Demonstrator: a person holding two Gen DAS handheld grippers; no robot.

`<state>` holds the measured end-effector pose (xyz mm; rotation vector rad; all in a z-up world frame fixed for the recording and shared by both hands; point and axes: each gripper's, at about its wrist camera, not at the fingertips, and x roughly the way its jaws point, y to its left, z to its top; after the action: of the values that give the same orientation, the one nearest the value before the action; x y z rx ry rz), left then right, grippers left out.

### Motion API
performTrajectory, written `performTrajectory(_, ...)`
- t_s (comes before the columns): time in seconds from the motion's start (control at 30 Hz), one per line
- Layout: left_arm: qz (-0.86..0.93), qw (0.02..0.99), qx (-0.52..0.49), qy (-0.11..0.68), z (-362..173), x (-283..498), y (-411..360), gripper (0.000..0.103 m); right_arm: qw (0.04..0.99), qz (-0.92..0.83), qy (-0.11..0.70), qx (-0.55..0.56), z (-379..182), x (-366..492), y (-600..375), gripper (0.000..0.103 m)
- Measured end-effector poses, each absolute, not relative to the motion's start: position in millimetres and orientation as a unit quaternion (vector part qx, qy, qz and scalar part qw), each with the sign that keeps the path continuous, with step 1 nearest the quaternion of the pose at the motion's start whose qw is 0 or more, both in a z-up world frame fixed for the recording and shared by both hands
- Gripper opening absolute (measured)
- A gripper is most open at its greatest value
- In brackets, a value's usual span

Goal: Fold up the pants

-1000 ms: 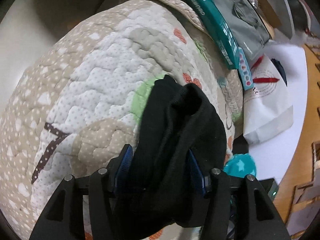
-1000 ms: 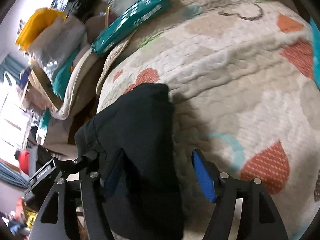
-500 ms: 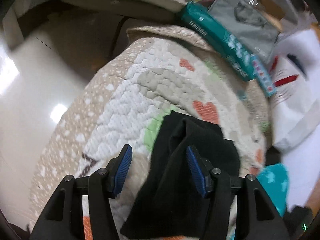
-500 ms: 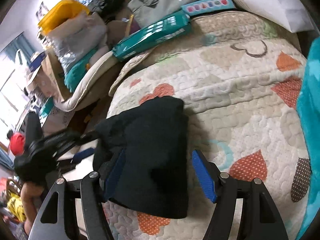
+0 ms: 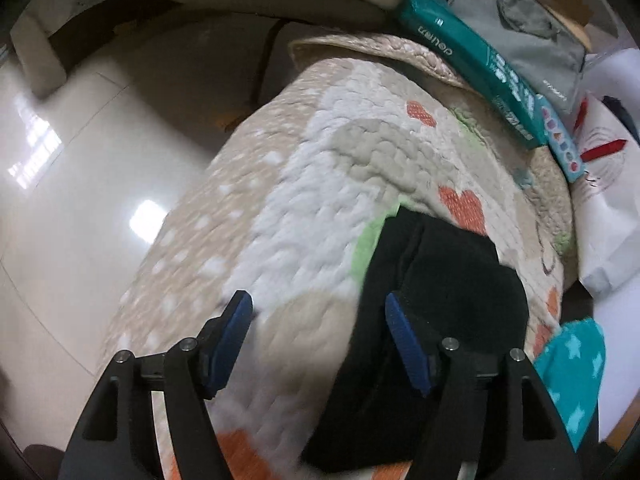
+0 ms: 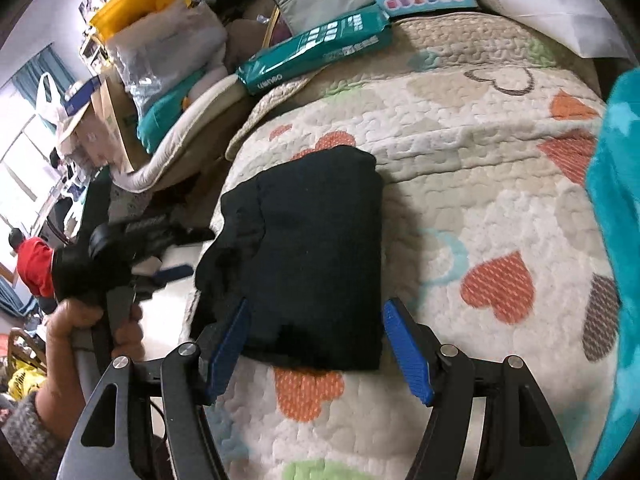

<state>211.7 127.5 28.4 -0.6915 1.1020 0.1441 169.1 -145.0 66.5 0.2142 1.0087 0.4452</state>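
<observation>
A heart-print quilted blanket [image 6: 480, 160] covers the bed, with the black pants [image 6: 304, 256] lying folded at centre. At 12 o'clock, a teal carton [image 6: 316, 52] reads "deurri" or similar, its small print illegible. A second ago the left gripper [image 5: 318, 336] was clamped on the fabric; it now stands wide and empty, the pants at its 3 o'clock. The right gripper [image 6: 316, 344] stays wide open, straddling the pants' near edge. The left view is motion-blurred.
</observation>
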Motion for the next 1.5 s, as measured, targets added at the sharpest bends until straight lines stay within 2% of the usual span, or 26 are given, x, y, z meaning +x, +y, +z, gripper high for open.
performTrajectory(0.3,0.097,0.841,-0.248,0.471,45,81,105,0.069,0.843,0.198,0.487,0.114,58,98,-169,0.075)
performTrajectory(0.57,0.127,0.900,-0.121,0.400,78,-6,56,0.070,0.873,0.164,0.455,0.061,60,53,-170,0.075)
performTrajectory(0.77,0.139,0.945,-0.064,0.290,116,-56,30,0.088,0.891,0.152,0.423,0.061,74,35,-179,0.076)
performTrajectory(0.83,0.145,0.955,-0.050,0.254,130,-67,20,0.098,0.892,0.156,0.420,0.062,75,29,-179,0.076)
performTrajectory(0.9,0.154,0.957,-0.031,0.243,138,-71,11,0.101,0.892,0.162,0.418,0.056,76,23,-177,0.076)
performTrajectory(1.1,0.107,0.956,-0.025,0.271,141,-67,-3,0.102,0.896,0.174,0.408,0.036,79,12,-169,0.077)
performTrajectory(1.5,0.103,0.929,-0.039,0.353,112,-60,-5,0.102,0.895,0.163,0.414,0.034,75,11,-173,0.077)
